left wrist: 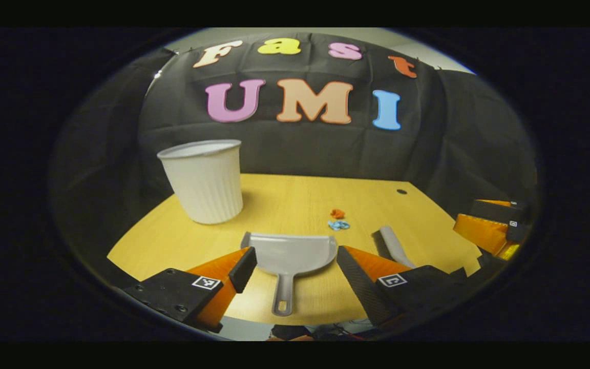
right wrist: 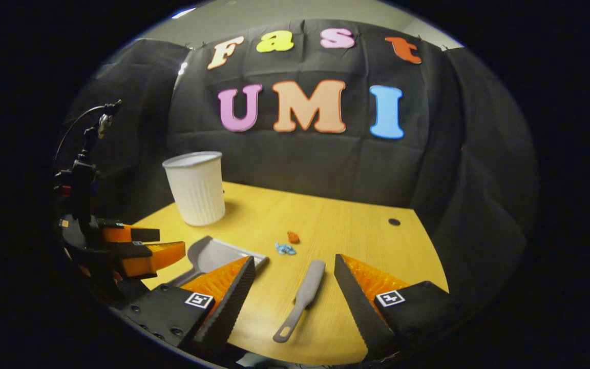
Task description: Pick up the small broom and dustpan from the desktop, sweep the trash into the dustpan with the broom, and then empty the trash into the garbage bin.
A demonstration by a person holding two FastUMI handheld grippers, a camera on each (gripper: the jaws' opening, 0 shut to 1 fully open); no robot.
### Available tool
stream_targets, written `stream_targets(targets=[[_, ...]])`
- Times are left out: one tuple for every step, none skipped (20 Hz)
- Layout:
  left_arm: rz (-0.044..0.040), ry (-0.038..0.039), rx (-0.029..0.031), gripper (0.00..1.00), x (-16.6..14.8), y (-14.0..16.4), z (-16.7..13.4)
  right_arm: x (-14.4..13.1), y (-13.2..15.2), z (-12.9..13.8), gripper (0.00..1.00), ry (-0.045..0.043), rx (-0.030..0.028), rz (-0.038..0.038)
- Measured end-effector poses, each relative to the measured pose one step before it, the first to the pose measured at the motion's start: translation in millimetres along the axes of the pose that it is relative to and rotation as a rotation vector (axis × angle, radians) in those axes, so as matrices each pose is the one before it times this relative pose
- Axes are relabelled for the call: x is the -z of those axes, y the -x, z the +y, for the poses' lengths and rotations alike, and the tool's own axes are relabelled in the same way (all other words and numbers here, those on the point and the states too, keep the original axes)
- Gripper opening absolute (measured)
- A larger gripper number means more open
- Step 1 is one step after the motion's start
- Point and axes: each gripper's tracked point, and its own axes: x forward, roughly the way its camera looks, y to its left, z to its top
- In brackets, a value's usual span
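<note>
Left gripper view looks out along the left hand-held gripper (left wrist: 295, 266), whose two fingers stand spread wide with nothing between them but bare desk (left wrist: 285, 200) and the dustpan's handle. The dustpan (left wrist: 291, 254) lies straight ahead at 12 o'clock, close in, its handle pointing back toward the camera and its open mouth facing away, so its long axis runs from 6 to 12 o'clock, in line with the fingers. That is the relation the coming move seems to turn on: the handle sits between the open fingers but lower on the desk, so the hand would need to drop and then close. Past the dustpan's mouth, at about 1 o'clock, lie the scraps of trash (left wrist: 337, 220), one orange and one blue, touching or nearly so. The white ribbed garbage bin (left wrist: 204, 182) stands upright at 11 o'clock, well apart from the trash.

In the right gripper view the right hand-held gripper (right wrist: 292, 271) is likewise spread and empty. The small broom (right wrist: 302, 297) lies on the desk between its fingers, handle end nearest the camera, its long axis tilted slightly, from about 6 toward 1 o'clock. The trash is just beyond the broom's far end, at 12 o'clock. The dustpan sits at 10 o'clock, partly hidden by the left-hand finger.

Each tool is nearer its own hand: dustpan to the left, broom to the right. Neither is grasped yet, both hands hovering low over the near edge.
</note>
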Motion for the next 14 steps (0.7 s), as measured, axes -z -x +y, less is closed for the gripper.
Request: stream_targets(targets=[[0.05376, -0.0005, 0.00348, 0.97, 16.46, -6.1, 1.0, 11.92, -6.67, 2.73, 0.99, 0.0009, 0.00113, 0.05259], [0.04844, 0.00033, 0.00337, 0.97, 13.58, -5.94, 1.33, 3.61, -10.84, -0.52, 0.99, 0.00021, -0.00186, 0.04667], [0.03666, 0.00403, 0.00199, 0.98, 8.23, -4.31, 1.59, 5.94, -7.86, -0.1, 0.99, 0.00148, -0.00139, 0.04336], [0.03181, 0.00334, 0.00195, 0.98, 7.2, -5.74, 1.78, 8.75, -5.23, -2.42, 0.99, 0.00433, 0.00491, 0.04162], [0.03047, 0.0024, 0.00257, 0.98, 6.6, -6.68, 1.01, 4.23, -4.5, -3.7, 0.99, 0.00604, 0.00513, 0.03537], [0.03311, 0.00052, -0.00076, 1.0, 7.04, -5.42, 2.63, 4.2, -2.11, -0.06, 0.99, 0.00461, 0.00578, 0.03718], [0.0288, -0.00399, -0.00106, 0.99, 5.01, -6.12, 1.88, 3.47, -3.55, 0.48, 0.99, -0.00037, 0.00073, 0.04092], [0.02231, -0.00515, 0.00049, 0.99, 7.51, -3.42, 1.89, 8.5, -9.02, 3.25, 0.99, -0.00498, 0.00175, 0.04441], [0.02165, -0.00544, 0.00265, 0.99, 5.49, -4.76, 0.48, 8.85, -9.01, 2.09, 0.99, -0.00782, 0.00268, 0.04512], [0.02056, -0.00633, 0.00501, 0.99, 6.23, -4.36, 0.2, 6.38, -9.28, 2.24, 0.99, -0.00459, 0.00464, 0.04429], [0.02658, -0.00578, 0.00422, 0.98, 4.56, -2.66, 0.37, 7.37, -12.83, 0.84, 0.99, -0.00097, 0.00588, 0.03904], [0.02074, -0.00043, 0.00915, 0.95, 4.83, -3.32, -0.15, 5.25, -8.37, -0.9, 0.95, 0.002, 0.00115, 0.03648], [0.00803, 0.00609, 0.00901, 0.93, 1.21, -3.92, 0.38, 3.69, -5.01, -1.09, 0.95, 0.00419, 0.00161, 0.0363], [0.02278, 0.00558, 0.01443, 0.91, 5.1, -2.79, -0.86, -0.74, -5.96, 0.63, 0.92, 0.00353, -0.00019, 0.01863]])
